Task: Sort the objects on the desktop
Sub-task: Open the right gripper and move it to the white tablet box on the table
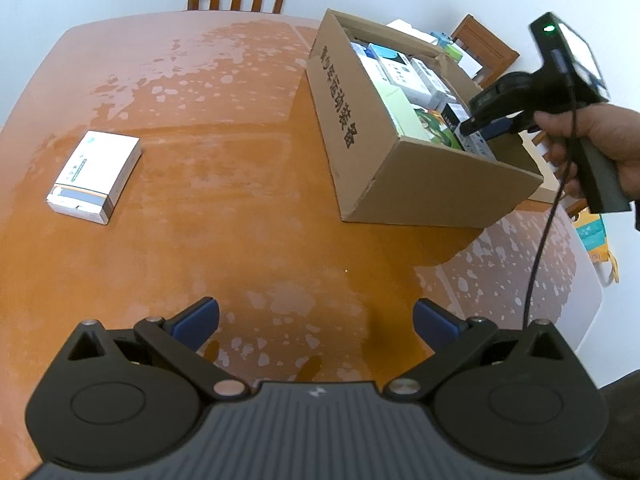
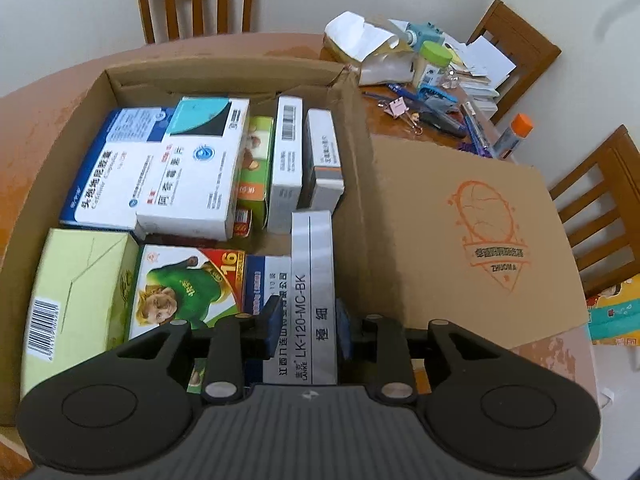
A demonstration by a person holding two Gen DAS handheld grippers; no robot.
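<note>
1. My right gripper is clamped on a long silver-grey carton labelled LK-120-MC-BK, held over the near end of the open brown cardboard box.
2. Looks like either dropping it in or lifting it out, can't tell which.
3. My left gripper hangs wide open, holding nothing, above the orange wooden table.
4. A flat white medicine carton lies alone out left, with lots of bare room around it.
5. Box is packed; the right-hand cardboard wall sits tight against the carton.
</note>
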